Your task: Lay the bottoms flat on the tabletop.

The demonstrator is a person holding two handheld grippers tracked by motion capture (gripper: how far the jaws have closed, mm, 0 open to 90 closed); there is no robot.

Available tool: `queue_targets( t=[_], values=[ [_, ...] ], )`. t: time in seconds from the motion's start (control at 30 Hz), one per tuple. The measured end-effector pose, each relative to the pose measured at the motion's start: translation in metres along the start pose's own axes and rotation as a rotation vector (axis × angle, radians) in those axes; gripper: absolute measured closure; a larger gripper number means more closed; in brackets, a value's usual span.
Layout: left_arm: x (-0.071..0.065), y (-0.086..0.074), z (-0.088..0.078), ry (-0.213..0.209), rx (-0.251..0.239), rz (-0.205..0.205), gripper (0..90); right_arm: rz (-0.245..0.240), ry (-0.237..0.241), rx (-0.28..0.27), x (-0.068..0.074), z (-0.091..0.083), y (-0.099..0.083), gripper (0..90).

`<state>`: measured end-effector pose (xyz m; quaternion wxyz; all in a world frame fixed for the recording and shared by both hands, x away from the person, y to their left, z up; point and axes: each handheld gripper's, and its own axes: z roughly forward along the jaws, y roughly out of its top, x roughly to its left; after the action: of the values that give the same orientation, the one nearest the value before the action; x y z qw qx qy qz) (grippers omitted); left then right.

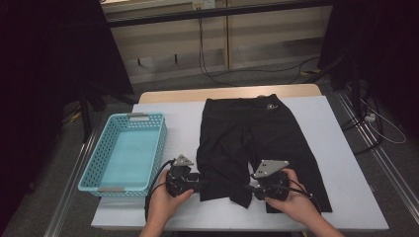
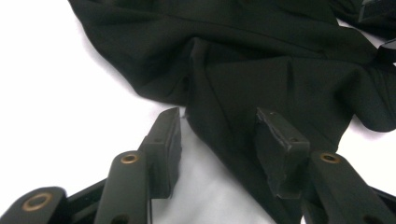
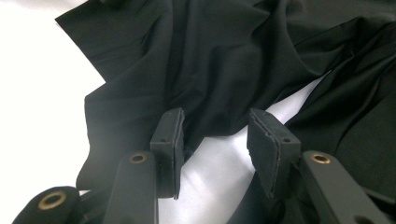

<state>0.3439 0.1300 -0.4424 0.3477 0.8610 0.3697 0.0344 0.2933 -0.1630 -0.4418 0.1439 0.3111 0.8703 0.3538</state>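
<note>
On a white tabletop [image 1: 326, 148], black shorts [image 1: 257, 133] lie flat, long axis running 12 to 6, waistband at 12. The left gripper [image 1: 200, 186] and right gripper [image 1: 247, 187] face each other, jaws spread, unclamped around bunched hem folds. Bare tabletop lies at 3; a teal basket [image 1: 126, 150] at 9.

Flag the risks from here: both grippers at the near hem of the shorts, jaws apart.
1. Both the left gripper and the right gripper stand open on the black shorts, pads not pressing; a lift now may drop the cloth.
2. The leg is bunched between them, so closing may pinch several layers.
3. The blue basket sits close beside the left hand; a swing could knock it.
</note>
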Motion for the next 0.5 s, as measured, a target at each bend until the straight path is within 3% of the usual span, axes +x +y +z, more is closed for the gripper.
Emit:
queue_targets(
  t=[0.07, 0.17, 0.3, 0.5],
  values=[
    [0.0, 0.0, 0.0, -0.022, 0.014, -0.015, 65.2, 0.0, 0.002, 0.005, 0.0, 0.001, 0.0, 57.1],
    [-0.001, 0.001, 0.0, -0.025, 0.025, -0.016, 72.2, 0.014, -0.005, 0.014, 0.0, 0.004, 0.0, 60.7],
    [-0.002, 0.001, 0.0, -0.05, 0.043, -0.023, 81.7, 0.011, 0.031, 0.034, 0.001, 0.009, 0.001, 74.2],
    [0.002, 0.004, -0.007, -0.087, 0.082, -0.028, 87.1, -0.014, 0.041, 0.039, 0.004, 0.011, 0.005, 88.6]
  ],
)
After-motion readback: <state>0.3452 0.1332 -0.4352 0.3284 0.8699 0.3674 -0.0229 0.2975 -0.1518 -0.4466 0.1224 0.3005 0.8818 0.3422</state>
